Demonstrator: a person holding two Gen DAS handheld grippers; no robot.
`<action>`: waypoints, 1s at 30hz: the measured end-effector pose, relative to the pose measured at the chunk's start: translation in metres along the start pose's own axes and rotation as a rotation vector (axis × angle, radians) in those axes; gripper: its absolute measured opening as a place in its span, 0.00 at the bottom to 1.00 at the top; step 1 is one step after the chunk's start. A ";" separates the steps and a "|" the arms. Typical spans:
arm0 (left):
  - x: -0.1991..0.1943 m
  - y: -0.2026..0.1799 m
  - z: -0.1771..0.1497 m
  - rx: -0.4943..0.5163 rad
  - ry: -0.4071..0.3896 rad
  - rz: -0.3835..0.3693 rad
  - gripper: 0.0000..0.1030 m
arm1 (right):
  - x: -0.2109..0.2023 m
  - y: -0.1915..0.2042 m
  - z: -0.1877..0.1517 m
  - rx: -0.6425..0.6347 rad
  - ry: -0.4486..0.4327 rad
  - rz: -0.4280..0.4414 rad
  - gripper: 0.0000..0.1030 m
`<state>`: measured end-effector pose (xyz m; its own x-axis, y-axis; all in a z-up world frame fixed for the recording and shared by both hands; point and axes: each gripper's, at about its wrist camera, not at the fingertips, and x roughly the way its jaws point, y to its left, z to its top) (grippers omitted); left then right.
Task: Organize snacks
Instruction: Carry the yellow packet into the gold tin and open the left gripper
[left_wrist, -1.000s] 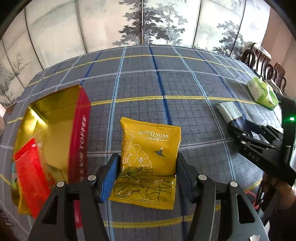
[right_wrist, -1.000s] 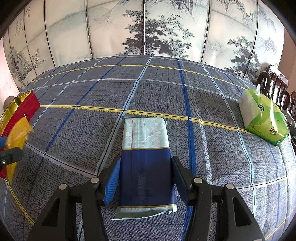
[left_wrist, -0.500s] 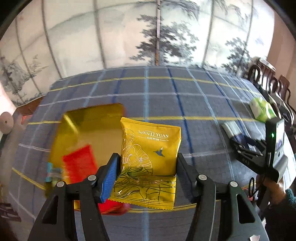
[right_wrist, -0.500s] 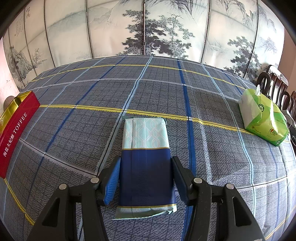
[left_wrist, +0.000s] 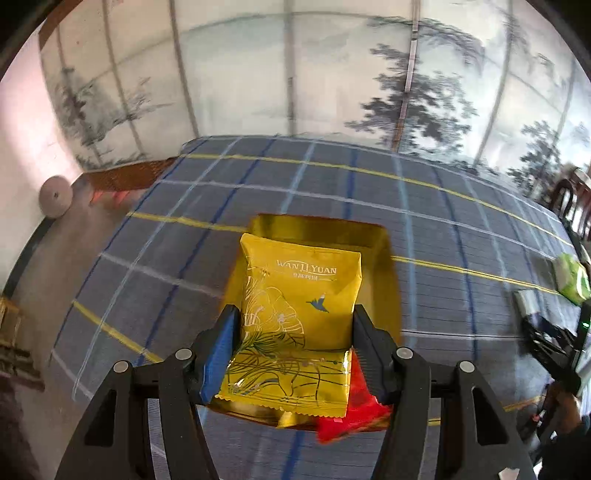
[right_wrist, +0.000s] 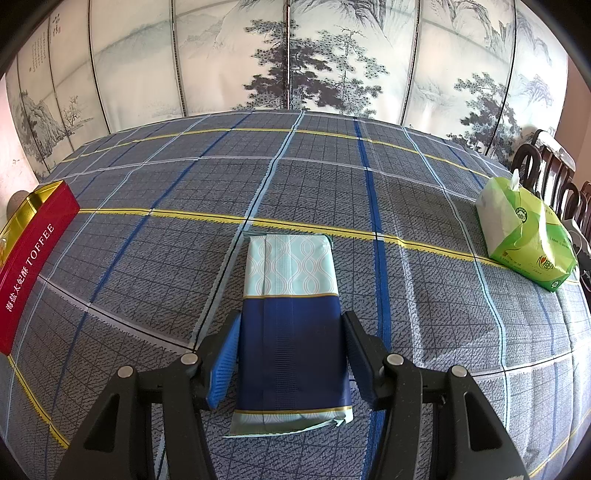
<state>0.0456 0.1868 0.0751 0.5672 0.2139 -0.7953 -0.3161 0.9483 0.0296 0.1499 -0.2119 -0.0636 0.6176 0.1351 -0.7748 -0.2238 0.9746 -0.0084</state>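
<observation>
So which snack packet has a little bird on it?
The yellow packet held in the left gripper has the small blue bird. The blue packet in the right gripper shows only wavy patterns.

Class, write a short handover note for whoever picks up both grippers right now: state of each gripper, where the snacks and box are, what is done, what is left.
Left gripper: shut on the yellow snack packet, held above the open gold box.
Right gripper: its fingers flank the blue packet, which lies flat on the checked tablecloth; grip cannot be judged.
A red packet already lies in the box. The box's red side reads TOFFEE. The green tissue pack sits far right.
Done: red packet boxed.
Left: drop the yellow packet in, then probably box the blue one.
</observation>
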 end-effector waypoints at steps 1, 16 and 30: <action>0.002 0.005 -0.001 -0.008 0.005 0.009 0.54 | 0.000 0.000 0.000 0.000 0.000 0.000 0.53; 0.046 0.029 -0.024 -0.023 0.109 0.075 0.54 | 0.000 0.000 0.000 0.000 0.000 0.000 0.53; 0.057 0.013 -0.033 0.043 0.114 0.065 0.54 | 0.000 0.000 0.000 0.000 0.000 -0.001 0.53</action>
<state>0.0490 0.2034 0.0102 0.4555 0.2499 -0.8545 -0.3153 0.9429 0.1077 0.1502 -0.2116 -0.0637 0.6177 0.1342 -0.7749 -0.2235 0.9746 -0.0094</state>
